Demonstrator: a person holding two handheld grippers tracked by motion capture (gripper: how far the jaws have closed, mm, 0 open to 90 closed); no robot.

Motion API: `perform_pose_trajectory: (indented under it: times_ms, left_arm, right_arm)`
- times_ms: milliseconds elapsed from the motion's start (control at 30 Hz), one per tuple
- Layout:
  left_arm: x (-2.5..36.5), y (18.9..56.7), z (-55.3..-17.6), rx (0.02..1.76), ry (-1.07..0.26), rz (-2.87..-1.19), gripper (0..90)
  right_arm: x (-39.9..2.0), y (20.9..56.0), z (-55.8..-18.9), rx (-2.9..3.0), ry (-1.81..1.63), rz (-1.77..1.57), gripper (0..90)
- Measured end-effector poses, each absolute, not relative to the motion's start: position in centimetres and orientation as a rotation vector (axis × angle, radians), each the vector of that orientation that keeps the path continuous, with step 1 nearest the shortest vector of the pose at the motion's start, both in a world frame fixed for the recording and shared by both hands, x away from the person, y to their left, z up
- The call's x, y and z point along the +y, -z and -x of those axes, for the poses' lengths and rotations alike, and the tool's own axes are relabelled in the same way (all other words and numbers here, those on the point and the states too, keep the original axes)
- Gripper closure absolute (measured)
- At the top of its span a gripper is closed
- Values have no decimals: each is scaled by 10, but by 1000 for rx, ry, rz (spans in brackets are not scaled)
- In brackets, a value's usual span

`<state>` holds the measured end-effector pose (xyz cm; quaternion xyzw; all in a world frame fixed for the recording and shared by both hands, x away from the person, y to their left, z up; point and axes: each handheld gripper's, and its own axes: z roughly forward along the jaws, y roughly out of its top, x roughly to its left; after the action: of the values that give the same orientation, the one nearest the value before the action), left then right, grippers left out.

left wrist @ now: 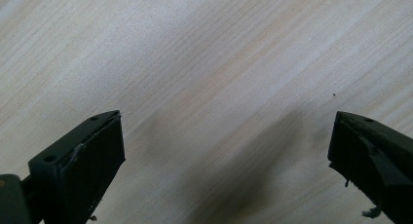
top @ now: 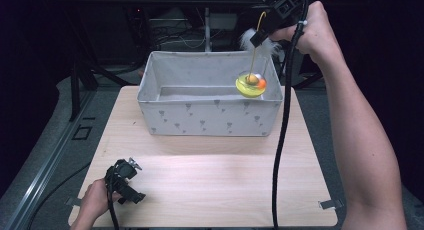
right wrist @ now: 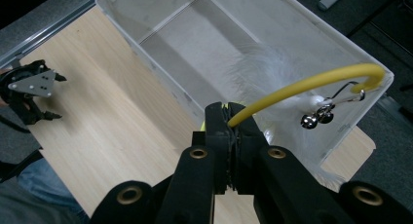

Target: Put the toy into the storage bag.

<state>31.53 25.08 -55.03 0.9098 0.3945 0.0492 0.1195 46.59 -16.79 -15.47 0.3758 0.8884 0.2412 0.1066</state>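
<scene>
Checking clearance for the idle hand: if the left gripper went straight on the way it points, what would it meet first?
Probably the bare wooden tabletop: the left gripper points at it with open jaws and nothing between.

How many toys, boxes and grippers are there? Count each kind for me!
Cat wand toys: 1, yellow, held up over the box
Grey fabric boxes: 1
Hand-held grippers: 2, the left hand-held gripper and the right hand-held gripper
Total: 4
</scene>
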Motion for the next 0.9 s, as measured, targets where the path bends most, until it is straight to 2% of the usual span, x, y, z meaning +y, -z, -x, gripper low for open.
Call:
perform_pose_trajectory:
  times_ms: [567,900]
  left_arm:
    - [248,552,-315,1134,-142,-2677,2]
    - [249,551,-315,1137,-147,-2676,2]
  right_arm:
    - [-163,172,-498,2543,-747,-1139,884]
    - [-163,194,-515,2559,-714,-1181,884]
